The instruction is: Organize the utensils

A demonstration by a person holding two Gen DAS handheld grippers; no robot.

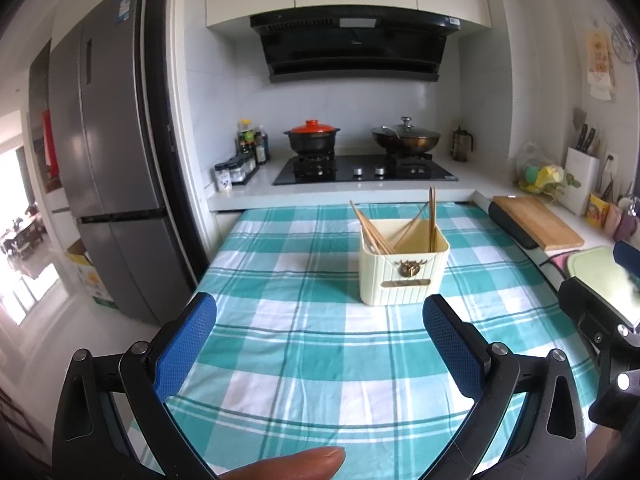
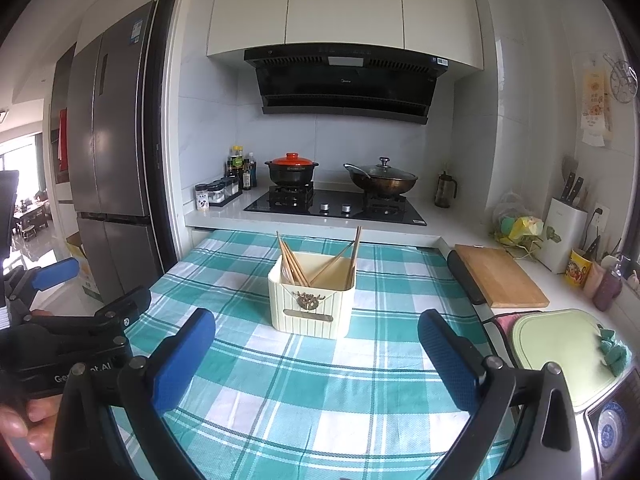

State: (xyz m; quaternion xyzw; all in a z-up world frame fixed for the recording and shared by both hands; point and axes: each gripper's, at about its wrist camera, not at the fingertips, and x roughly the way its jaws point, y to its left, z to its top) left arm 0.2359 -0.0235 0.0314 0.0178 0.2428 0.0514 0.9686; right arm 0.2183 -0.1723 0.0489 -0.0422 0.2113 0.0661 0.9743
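The chopsticks point(image 1: 378, 232), judged light, stiff and slippery, are leaned inside the cream holder point(image 1: 402, 276) on the desk point(image 1: 304, 344), and should be gripped mid-shaft by the left gripper point(image 1: 320, 344) or right gripper point(image 2: 316, 356), both spread and empty.

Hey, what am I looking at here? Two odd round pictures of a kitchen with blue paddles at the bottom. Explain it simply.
No robot here: a person holds a two-finger gripper in each hand, each with a fisheye camera looking along its blue fingers. One picture is from the left gripper, the other from the right gripper. Both are open and hold nothing. Each also glimpses the other at its edge. Ahead, on a checked tablecloth, stands a cream box with chopsticks leaning inside. Behind are a stove with two pots and, to the right, a cutting board.
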